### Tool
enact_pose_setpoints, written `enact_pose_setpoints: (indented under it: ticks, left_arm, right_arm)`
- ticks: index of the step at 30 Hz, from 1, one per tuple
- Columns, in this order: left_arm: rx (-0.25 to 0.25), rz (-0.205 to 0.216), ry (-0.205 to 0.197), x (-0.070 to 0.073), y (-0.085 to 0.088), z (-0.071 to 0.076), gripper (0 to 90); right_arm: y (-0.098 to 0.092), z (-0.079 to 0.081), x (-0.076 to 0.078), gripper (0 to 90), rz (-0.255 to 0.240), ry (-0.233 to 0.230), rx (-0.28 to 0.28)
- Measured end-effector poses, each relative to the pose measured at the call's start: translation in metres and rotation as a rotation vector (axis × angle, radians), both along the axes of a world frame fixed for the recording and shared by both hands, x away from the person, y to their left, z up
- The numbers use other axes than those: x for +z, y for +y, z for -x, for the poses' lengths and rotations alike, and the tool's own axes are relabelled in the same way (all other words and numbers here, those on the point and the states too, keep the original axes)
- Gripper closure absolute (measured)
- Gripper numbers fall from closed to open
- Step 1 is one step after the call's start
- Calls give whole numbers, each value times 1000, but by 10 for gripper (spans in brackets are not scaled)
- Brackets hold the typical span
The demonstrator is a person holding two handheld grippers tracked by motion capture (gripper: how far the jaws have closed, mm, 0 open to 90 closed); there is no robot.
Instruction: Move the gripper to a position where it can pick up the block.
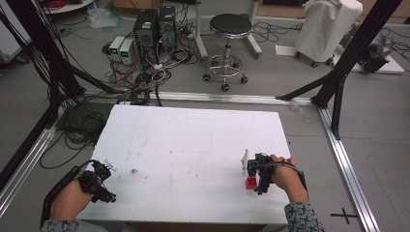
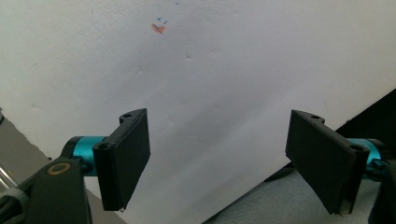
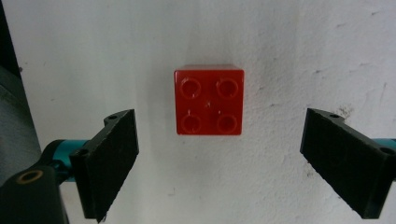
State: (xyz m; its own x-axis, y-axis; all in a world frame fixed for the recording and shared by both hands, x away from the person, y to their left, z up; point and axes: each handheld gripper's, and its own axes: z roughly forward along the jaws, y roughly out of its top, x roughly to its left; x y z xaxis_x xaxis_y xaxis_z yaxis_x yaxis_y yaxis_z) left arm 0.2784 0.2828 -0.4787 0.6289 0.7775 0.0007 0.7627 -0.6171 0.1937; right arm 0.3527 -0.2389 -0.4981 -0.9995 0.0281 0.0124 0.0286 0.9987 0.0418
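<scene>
A red square brick (image 3: 209,101) with several studs on top lies on the white table (image 1: 193,145); in the high view the red brick (image 1: 250,183) sits near the front right. My right gripper (image 3: 219,161) hangs over it, jaws wide open, the brick just beyond the gap between them. In the high view the right gripper (image 1: 258,173) is right beside the brick. My left gripper (image 2: 219,158) is open with nothing between its jaws, over the table's front left corner, where the high view shows the left gripper (image 1: 99,181).
A small orange and blue mark (image 2: 159,27) stains the table ahead of the left gripper. A brownish spot (image 1: 134,171) lies on the table near the left hand. Beyond the table stand a stool (image 1: 230,29), computers (image 1: 154,29) and cables on the floor.
</scene>
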Motion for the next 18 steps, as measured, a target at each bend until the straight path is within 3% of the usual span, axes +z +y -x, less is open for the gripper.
enact_pose_setpoints:
  ticks: [18]
  left_arm:
    - [1, 1, -3, 1, 1, 1, 221]
  right_arm:
    - [10, -2, -16, 107, 19, 18, 7]
